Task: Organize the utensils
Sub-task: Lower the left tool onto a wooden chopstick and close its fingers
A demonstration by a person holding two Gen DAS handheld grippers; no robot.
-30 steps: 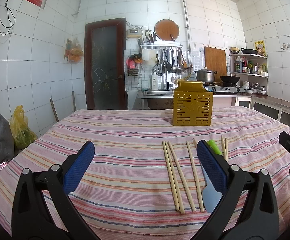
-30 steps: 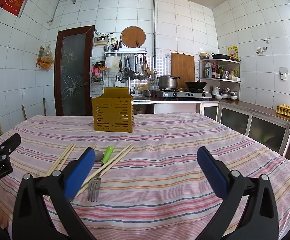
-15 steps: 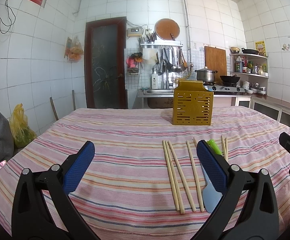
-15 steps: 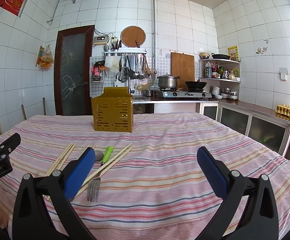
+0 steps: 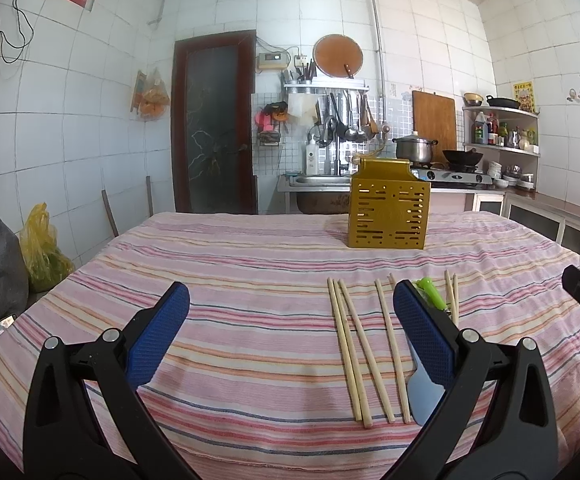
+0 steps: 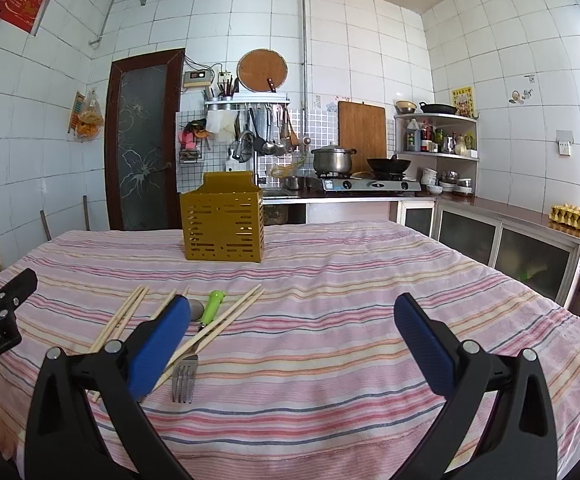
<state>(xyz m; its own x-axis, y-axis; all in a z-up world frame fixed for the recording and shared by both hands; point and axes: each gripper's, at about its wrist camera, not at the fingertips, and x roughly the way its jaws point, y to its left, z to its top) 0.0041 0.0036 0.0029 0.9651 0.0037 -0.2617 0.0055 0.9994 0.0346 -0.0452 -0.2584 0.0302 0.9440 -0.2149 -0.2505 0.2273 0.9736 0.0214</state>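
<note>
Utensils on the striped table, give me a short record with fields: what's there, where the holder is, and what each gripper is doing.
surface: table with striped cloth
holder: yellow slotted caddy, upright at the far side, apart from the utensils
chopsticks: several loose chopsticks lying flat near the front edge
fork: green-handled fork lying flat among the chopsticks, tines toward the camera
spoon: pale spoon, partly hidden by a finger
left gripper: open, fingers empty, above the cloth
right gripper: open, fingers empty
</note>
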